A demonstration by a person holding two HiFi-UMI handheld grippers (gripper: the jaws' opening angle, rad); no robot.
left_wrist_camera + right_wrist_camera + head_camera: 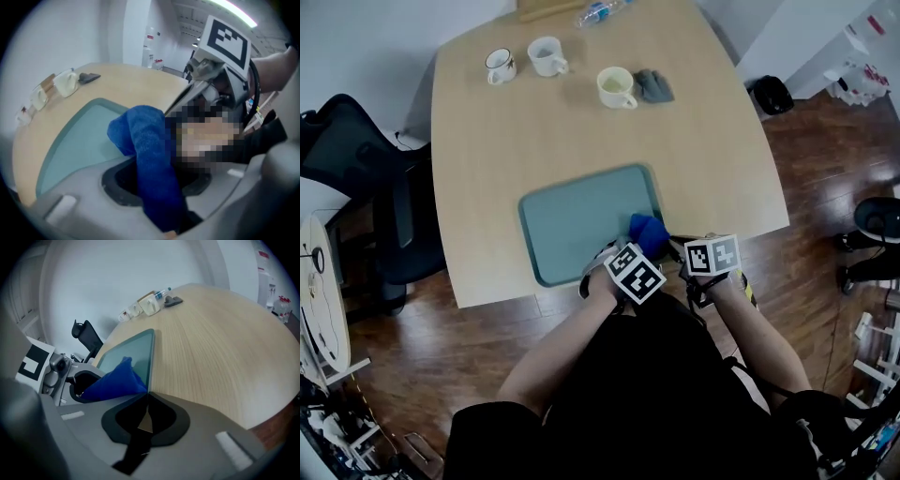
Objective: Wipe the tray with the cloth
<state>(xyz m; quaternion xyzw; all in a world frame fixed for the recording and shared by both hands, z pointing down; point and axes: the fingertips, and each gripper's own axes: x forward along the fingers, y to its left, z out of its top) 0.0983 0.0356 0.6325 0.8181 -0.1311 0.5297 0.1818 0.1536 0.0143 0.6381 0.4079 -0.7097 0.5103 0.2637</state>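
Note:
A teal tray [572, 220] lies on the wooden table near its front edge. A blue cloth [647, 232] hangs over the tray's near right corner. My left gripper [628, 255] is shut on the cloth [150, 154], which runs up from between its jaws and folds over the tray [75, 145]. My right gripper [673, 247] comes in from the right. Its jaws [147, 394] are closed together, with a stretched corner of the cloth [115, 380] pinched at their tip. The tray [131, 352] stretches away behind the cloth.
Three mugs [501, 66] [547, 56] [616, 87], a grey rag [653, 85] and a plastic bottle [602, 11] stand at the far end of the table. A black office chair [366, 169] stands at the table's left. The table's front edge [534, 298] is just below the tray.

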